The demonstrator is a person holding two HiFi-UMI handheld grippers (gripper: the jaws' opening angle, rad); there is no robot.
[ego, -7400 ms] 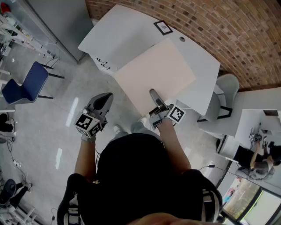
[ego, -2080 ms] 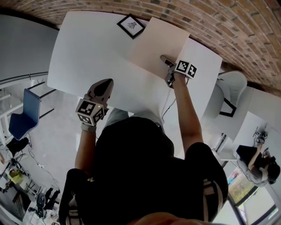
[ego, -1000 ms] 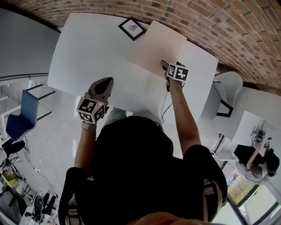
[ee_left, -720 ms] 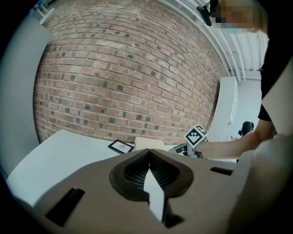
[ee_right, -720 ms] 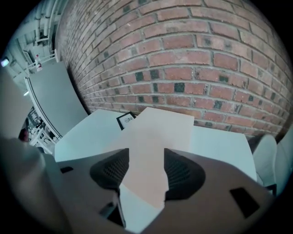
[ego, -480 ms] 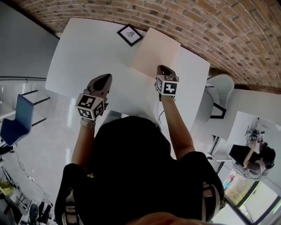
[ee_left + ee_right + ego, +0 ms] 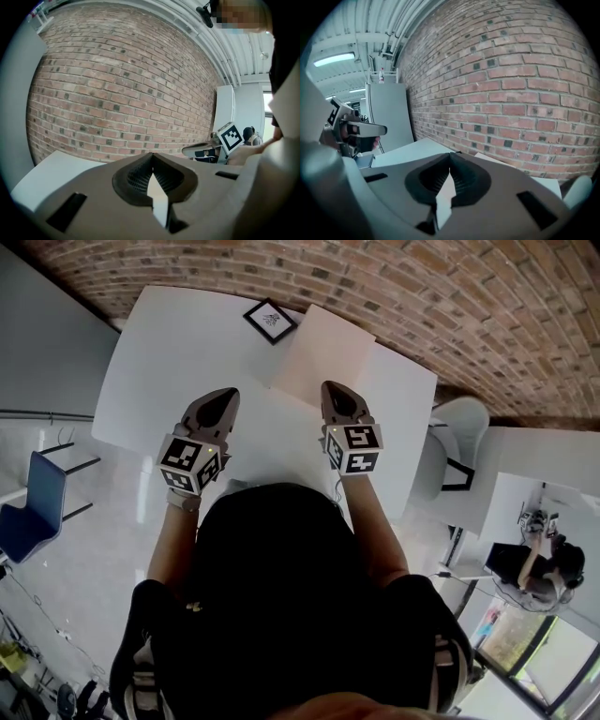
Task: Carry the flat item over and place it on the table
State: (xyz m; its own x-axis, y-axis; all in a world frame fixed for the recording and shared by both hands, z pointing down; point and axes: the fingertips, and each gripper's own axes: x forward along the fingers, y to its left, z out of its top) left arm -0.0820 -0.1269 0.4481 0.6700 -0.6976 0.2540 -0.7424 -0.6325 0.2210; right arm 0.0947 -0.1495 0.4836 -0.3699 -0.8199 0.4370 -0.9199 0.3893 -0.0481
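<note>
Pale beige, the flat board (image 7: pixel 323 351) lies on the white table (image 7: pixel 169 362) toward its far edge by the brick wall (image 7: pixel 441 296), just beside a small black-framed card (image 7: pixel 270 321). The right gripper (image 7: pixel 331 388) points at the board's near edge, its jaws pressed together with nothing between them. The left gripper (image 7: pixel 227 394), held apart over bare tabletop, likewise has its jaws together and empty.

The flat item (image 7: pixel 323 348) is beige, the table (image 7: pixel 169 362) white.
</note>
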